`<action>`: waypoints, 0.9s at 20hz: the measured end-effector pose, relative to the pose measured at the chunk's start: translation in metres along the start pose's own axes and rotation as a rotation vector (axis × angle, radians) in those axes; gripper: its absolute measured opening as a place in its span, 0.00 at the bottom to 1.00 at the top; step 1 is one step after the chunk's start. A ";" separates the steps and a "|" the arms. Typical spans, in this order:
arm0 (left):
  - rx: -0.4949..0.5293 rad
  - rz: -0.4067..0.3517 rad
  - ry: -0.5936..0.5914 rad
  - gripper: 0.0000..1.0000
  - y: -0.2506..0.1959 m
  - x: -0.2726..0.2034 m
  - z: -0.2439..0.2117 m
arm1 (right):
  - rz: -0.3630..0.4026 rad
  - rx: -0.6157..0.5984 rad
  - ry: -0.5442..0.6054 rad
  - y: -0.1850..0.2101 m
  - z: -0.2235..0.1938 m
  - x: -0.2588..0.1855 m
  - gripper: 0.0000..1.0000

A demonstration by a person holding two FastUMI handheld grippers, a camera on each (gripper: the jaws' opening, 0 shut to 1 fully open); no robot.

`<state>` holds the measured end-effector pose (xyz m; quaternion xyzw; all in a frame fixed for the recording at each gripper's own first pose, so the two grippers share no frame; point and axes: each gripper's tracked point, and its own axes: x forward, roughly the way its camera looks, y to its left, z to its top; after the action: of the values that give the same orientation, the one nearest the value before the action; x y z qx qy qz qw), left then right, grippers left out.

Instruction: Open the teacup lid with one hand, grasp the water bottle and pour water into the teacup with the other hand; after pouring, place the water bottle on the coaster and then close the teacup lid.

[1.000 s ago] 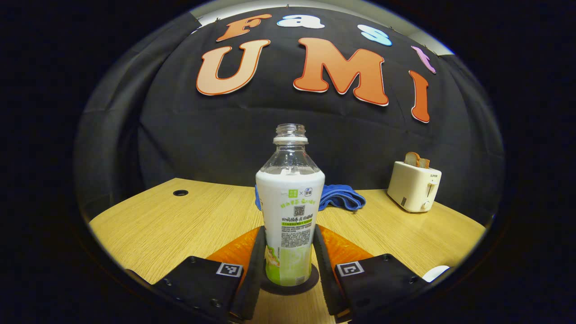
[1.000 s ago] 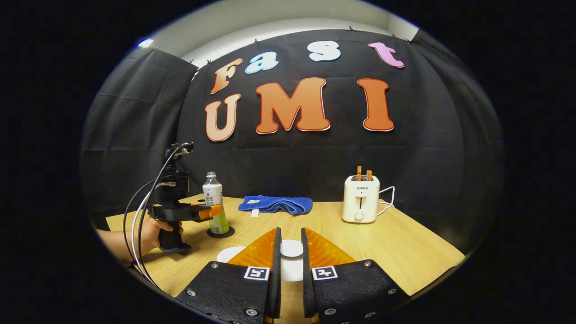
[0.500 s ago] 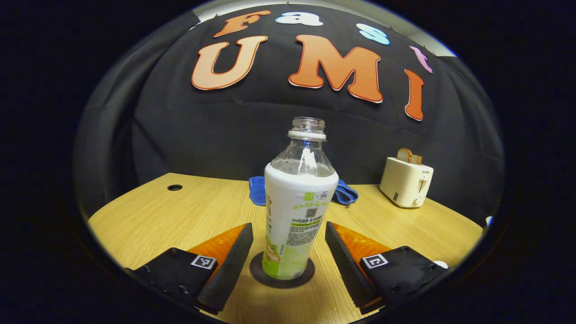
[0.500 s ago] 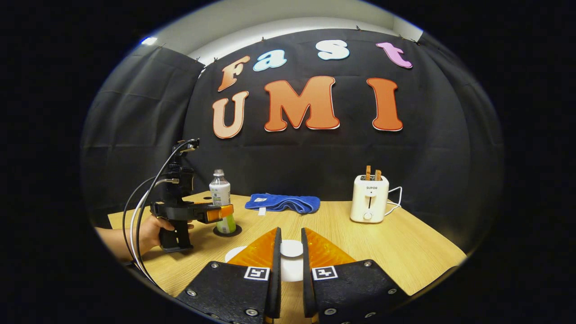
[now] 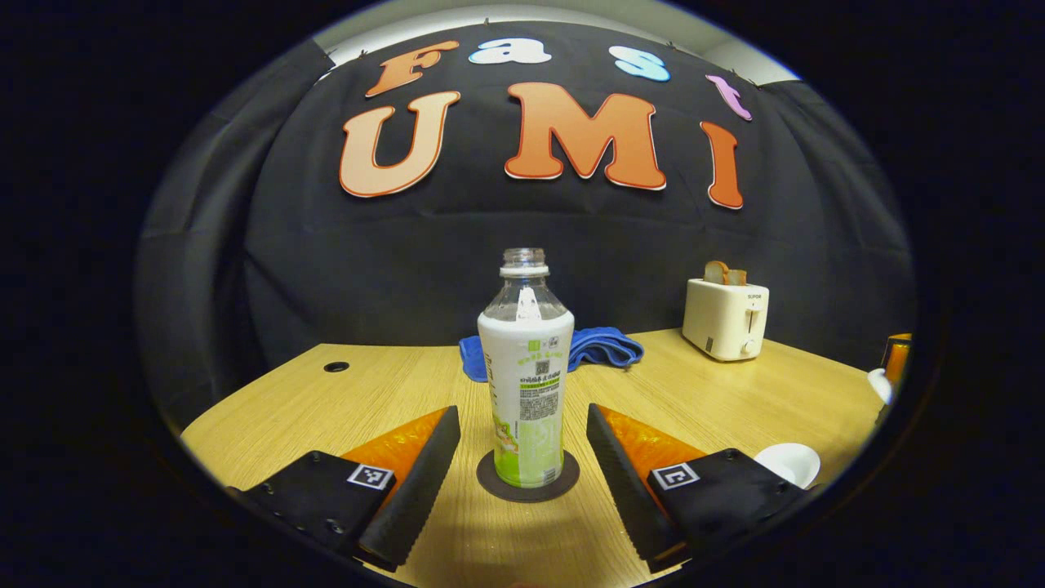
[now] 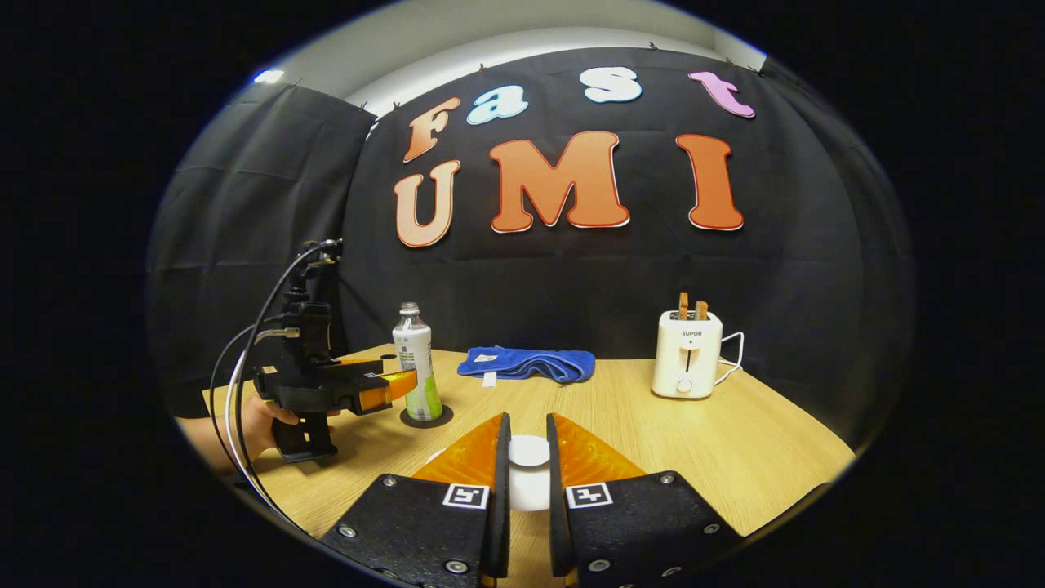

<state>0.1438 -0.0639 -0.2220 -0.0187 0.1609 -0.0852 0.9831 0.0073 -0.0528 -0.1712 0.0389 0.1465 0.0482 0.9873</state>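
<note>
Left gripper view: my left gripper (image 5: 522,457) stands wide open, its jaws apart and touching nothing; between and just beyond them the clear plastic water bottle with a white-and-green label (image 5: 526,384) stands upright and uncapped on the dark round coaster (image 5: 528,478), clear of both jaws; beyond the right jaw, near its outer side, sits the white ceramic teacup (image 5: 788,461) on the light wooden table (image 5: 343,400); farther ahead lie the folded blue cloth (image 5: 600,347) and, to the right, the cream two-slot toaster holding bread slices (image 5: 725,317). Right gripper view: my right gripper (image 6: 523,457) is closed on the white round teacup lid (image 6: 528,452), both jaws pressing its knob; well to the left of these jaws a hand (image 6: 257,425) holds the left gripper, its fingers just short of the bottle on its coaster.
</note>
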 end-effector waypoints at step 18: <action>0.099 0.034 -0.135 0.99 0.004 -0.061 0.021 | 0.069 0.009 0.089 0.052 -0.040 0.033 0.20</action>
<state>0.0942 -0.0495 -0.1831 0.0271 0.0901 -0.0751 0.9927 0.0229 0.0047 -0.2142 0.0461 0.1889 0.0835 0.9773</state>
